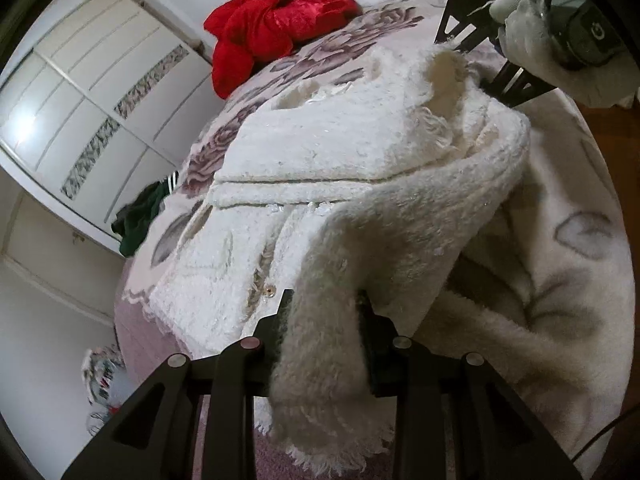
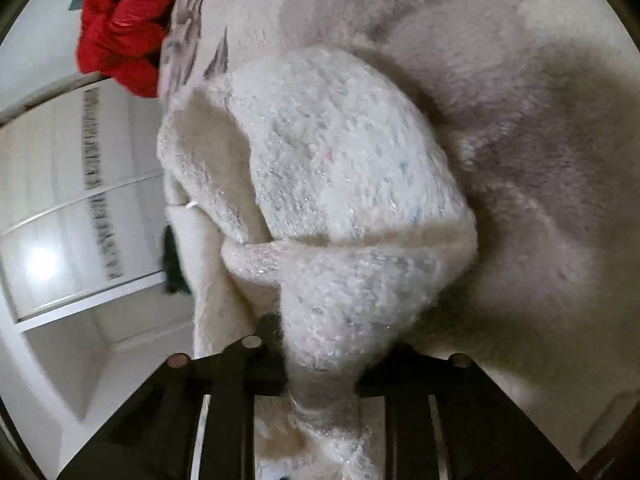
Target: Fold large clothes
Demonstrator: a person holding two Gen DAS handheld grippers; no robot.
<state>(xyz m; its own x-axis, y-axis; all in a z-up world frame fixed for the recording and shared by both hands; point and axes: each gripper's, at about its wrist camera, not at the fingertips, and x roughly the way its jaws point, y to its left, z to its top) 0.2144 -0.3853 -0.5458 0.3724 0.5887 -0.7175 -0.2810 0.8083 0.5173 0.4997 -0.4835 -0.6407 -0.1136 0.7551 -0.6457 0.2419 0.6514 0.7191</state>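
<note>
**Soft room light, round bent pictures**

Both pictures are bright enough but a bit grey. A lamp glares as a white spot on the shiny wardrobe doors [image 1: 24,128]. The edges bend and turn black. The right view is smeary and blurred, with a dark shadow on the blanket [image 2: 540,152]. The left view looks sharper.

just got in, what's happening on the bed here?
A person with a gripper in each hand is folding a fluffy white jacket on a floral blanket. The left gripper is shut on a sleeve and holds it over the jacket's front. The right gripper is shut on another bunch of the same jacket, which is only partly folded. A red garment and a dark green one lie further up the bed.
</note>
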